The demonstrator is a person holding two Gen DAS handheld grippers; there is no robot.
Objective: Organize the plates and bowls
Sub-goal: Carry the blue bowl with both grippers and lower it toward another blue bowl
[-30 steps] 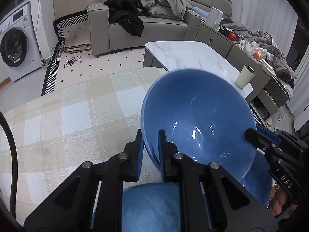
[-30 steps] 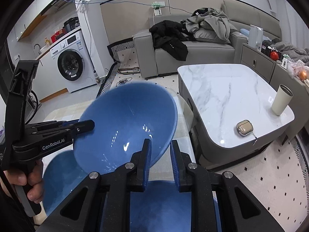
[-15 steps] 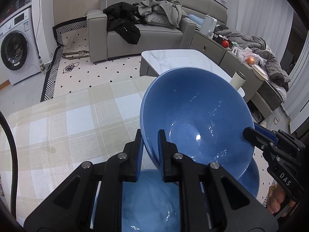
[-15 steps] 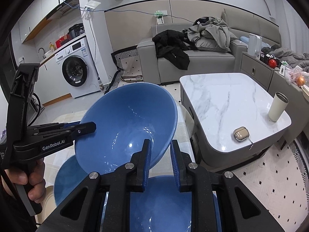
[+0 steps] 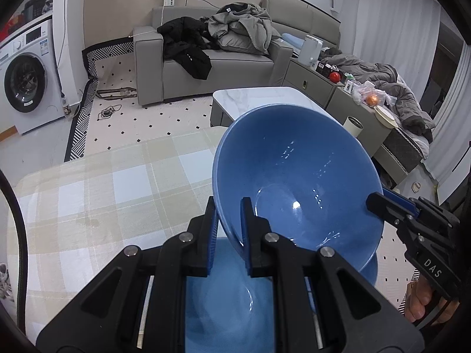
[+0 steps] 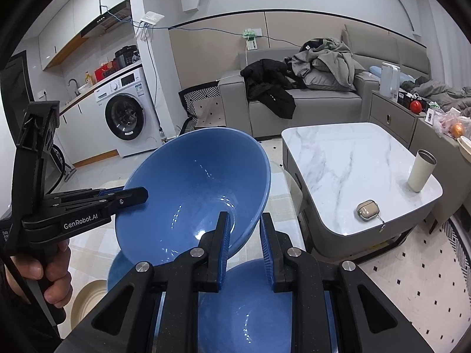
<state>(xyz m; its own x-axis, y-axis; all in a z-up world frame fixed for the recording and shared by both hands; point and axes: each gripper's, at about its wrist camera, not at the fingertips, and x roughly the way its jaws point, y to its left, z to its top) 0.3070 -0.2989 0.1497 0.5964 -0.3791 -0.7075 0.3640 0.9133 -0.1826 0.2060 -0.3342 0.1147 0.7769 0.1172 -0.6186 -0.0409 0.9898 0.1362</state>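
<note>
Nearest us, both pairs of tongs are clamped on the rim of one blue bowl [image 5: 297, 182]: our left tongs [image 5: 229, 229] pinch its near-left edge, one finger inside and one outside, and our right tongs [image 6: 243, 247] grip the opposite edge the same way, so neither is open beyond the wall's thickness. We hold the bowl tilted in the air above the bench [image 5: 97, 194] with its checked cloth. Directly beneath sit two more blue bowls [image 6: 250, 309], and a pale plate [image 6: 88, 300] lies by the left hand [image 6: 50, 276]. We judge this the carrying step: the lifted bowl wants levelling and lowering squarely into a lower bowl to nest, before either grip is released. Beyond stands a marble coffee table [image 6: 353, 158].
</note>
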